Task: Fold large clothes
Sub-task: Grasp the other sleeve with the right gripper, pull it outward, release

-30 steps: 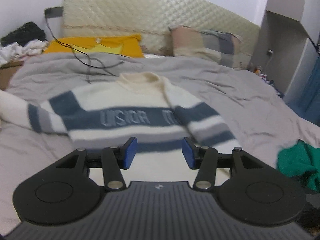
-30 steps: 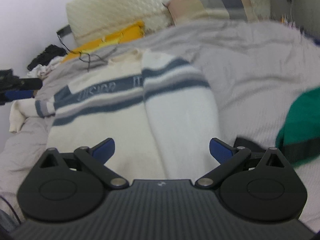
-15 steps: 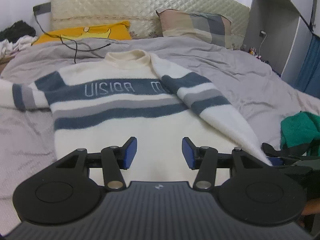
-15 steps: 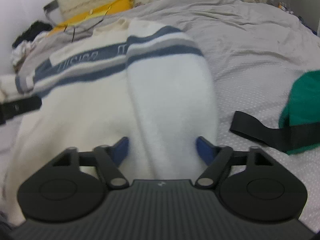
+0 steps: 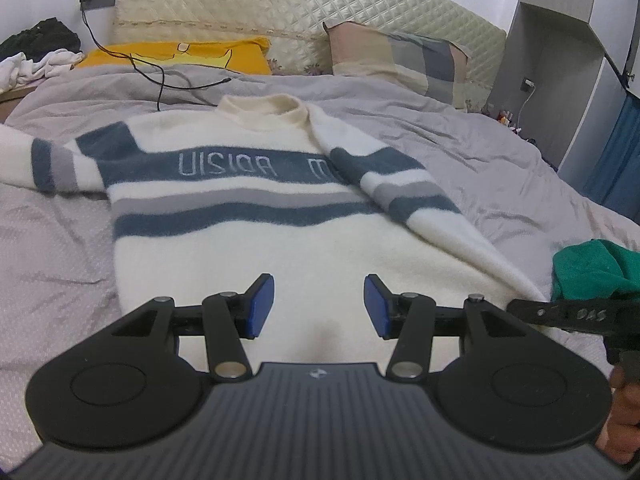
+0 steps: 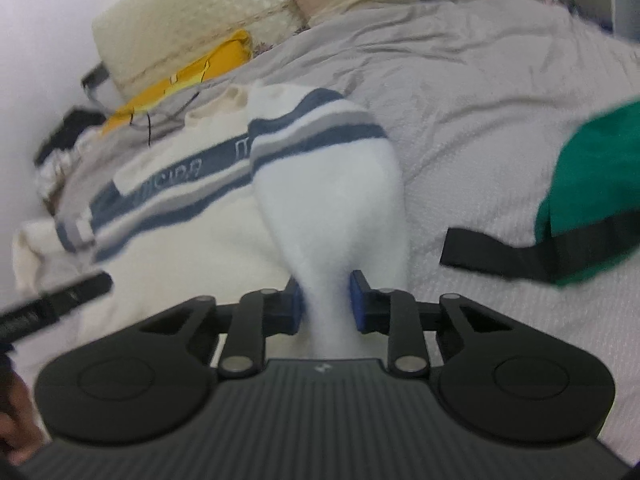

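Grey bedding [image 5: 460, 132] fills both views, and we work low over it. Nearest us, our left gripper [image 5: 319, 306] hangs with its blue pads spread wide, gripping nothing, above the hem of the cream sweater [image 5: 248, 248]. Our right gripper [image 6: 326, 306] is pinched tight on the cuff end of the sweater's sleeve [image 6: 328, 196], though that view is blurred. Across the chest a blue band carries lettering that looks like "UISIOA". A green garment [image 5: 588, 268] lies just beside the sleeve. Farther back sit a yellow pillow [image 5: 176, 54], a plaid pillow [image 5: 400, 60] and the quilted headboard [image 5: 288, 4].
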Demonstrator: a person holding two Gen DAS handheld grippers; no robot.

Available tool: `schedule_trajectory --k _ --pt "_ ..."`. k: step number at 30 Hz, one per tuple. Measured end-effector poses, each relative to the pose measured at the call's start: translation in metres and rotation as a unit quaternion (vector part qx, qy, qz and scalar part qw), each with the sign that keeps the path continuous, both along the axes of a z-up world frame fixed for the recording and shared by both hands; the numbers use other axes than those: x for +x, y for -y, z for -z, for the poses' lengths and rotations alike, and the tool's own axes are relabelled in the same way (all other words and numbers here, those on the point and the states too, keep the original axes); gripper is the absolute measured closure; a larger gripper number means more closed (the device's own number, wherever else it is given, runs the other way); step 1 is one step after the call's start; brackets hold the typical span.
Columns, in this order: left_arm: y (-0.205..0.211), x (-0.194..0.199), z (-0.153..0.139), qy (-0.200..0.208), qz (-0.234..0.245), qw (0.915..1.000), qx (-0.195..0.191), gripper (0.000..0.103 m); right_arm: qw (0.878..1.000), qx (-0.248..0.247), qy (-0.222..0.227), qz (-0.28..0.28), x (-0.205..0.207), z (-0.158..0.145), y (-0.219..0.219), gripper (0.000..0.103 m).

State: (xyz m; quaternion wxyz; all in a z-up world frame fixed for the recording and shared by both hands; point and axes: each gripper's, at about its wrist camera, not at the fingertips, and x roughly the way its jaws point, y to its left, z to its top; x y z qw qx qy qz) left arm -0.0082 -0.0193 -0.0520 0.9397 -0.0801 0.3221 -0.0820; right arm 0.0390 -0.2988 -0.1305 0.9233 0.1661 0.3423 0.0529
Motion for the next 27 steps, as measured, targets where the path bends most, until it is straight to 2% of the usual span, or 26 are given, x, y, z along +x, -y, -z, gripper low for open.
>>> schedule_trajectory --k 4,9,16,17,19,20,23,26,27 --pt "-0.001 0.001 0.009 -0.022 0.002 0.9996 -0.015 0.047 0.999 0.035 0.005 0.011 -0.008 -0.005 0.01 0.085" --pt "0.008 0.008 0.035 -0.077 0.013 0.997 -0.003 0.048 0.997 0.058 0.019 0.041 -0.014 -0.011 0.024 0.089" --pt "0.021 0.008 0.045 -0.084 0.015 0.9957 0.035 0.048 0.996 0.069 -0.016 0.062 -0.005 0.004 0.031 0.087" --pt "0.021 0.008 0.046 -0.084 0.015 0.9958 0.035 0.048 0.995 0.068 -0.023 0.066 -0.004 0.006 0.032 0.087" --pt "0.019 0.009 0.045 -0.084 0.013 0.9959 0.032 0.048 0.996 0.047 -0.04 0.065 0.0 0.012 0.027 0.077" --pt "0.019 0.009 0.045 -0.084 0.011 0.996 0.03 0.048 0.996 0.033 -0.049 0.06 0.001 0.015 0.022 0.076" --pt "0.018 0.009 0.043 -0.084 0.007 0.9962 0.023 0.048 0.997 0.004 -0.059 0.05 0.002 0.021 0.013 0.077" --pt "0.017 0.008 0.041 -0.083 0.002 0.9965 0.015 0.048 0.996 -0.007 -0.058 0.063 0.003 0.021 0.015 0.079" --pt "0.017 0.009 0.041 -0.083 0.001 0.9965 0.012 0.048 0.996 -0.011 -0.052 0.07 0.001 0.019 0.015 0.083"
